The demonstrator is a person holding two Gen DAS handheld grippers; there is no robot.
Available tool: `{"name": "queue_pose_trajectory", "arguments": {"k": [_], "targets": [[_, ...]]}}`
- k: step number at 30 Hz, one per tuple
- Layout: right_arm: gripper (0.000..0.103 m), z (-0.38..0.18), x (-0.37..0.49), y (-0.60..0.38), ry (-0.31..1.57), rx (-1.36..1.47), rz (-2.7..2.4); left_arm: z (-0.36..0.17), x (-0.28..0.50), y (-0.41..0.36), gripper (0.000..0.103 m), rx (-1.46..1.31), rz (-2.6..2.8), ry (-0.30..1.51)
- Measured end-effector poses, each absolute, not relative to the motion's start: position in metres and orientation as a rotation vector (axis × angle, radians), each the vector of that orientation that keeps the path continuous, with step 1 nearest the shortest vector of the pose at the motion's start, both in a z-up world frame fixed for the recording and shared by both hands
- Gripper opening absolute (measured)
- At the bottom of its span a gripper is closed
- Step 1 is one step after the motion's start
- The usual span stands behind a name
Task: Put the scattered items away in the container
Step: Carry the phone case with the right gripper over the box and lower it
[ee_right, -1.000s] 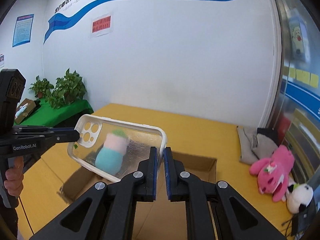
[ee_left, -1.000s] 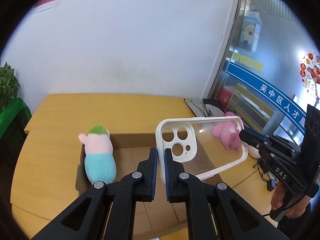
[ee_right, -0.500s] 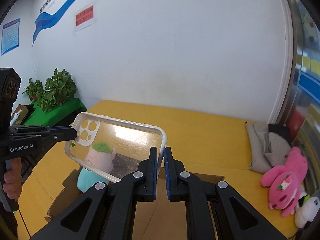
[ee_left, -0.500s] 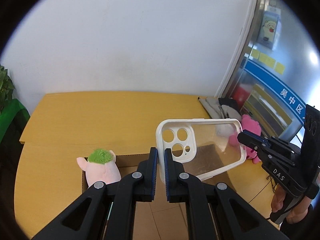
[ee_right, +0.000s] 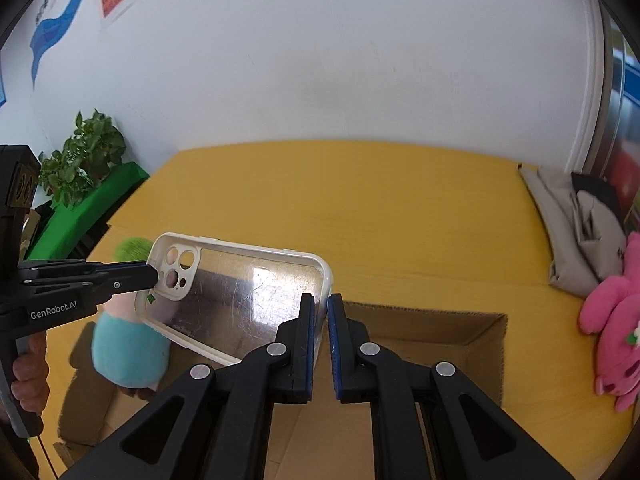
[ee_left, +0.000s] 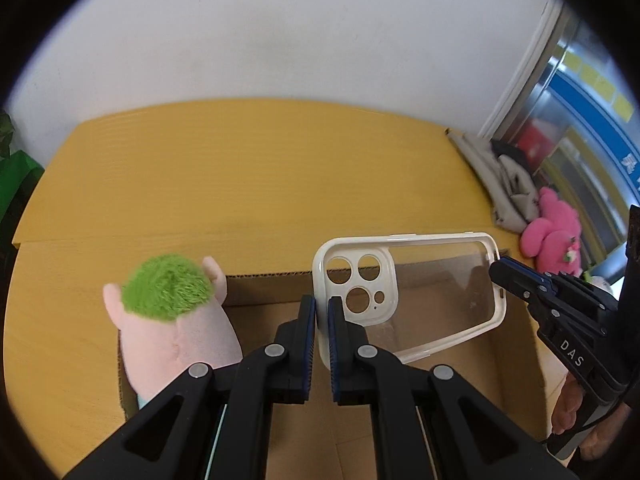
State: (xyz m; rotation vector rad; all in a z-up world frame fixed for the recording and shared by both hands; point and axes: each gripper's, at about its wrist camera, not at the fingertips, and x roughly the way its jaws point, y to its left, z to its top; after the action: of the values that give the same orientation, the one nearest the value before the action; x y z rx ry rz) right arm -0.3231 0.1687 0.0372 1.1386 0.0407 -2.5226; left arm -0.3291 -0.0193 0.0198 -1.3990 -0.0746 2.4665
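Observation:
A clear phone case with a white rim hangs level over the open cardboard box. My left gripper is shut on the case's rim at the camera-hole end. The opposite end is pinched by my right gripper, also shut. A plush toy with a green tuft, pink head and teal body leans in the box's left corner, partly seen through the case in the right wrist view.
The box sits on a yellow wooden table against a white wall. A pink plush and a grey cloth bag lie at the table's right end. A potted plant stands at the left.
Both grippers have come down and tilted toward the box with the case still held between them. The box and the green-tufted plush now lie closer beneath.

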Motion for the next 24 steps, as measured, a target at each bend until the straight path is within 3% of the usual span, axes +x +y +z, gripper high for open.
{"name": "queue_pose_trajectory", "arguments": {"k": [11, 24], "targets": [[0.007, -0.051, -0.354, 0.175, 0.032, 1.368, -2.420, -0.059, -0.351, 0.013, 0.005, -1.658, 2.408, 0.122], [0.008, -0.080, -0.360, 0.178, 0.043, 1.427, -2.390, -0.083, -0.362, 0.013, 0.004, -1.743, 2.386, 0.172]]}}
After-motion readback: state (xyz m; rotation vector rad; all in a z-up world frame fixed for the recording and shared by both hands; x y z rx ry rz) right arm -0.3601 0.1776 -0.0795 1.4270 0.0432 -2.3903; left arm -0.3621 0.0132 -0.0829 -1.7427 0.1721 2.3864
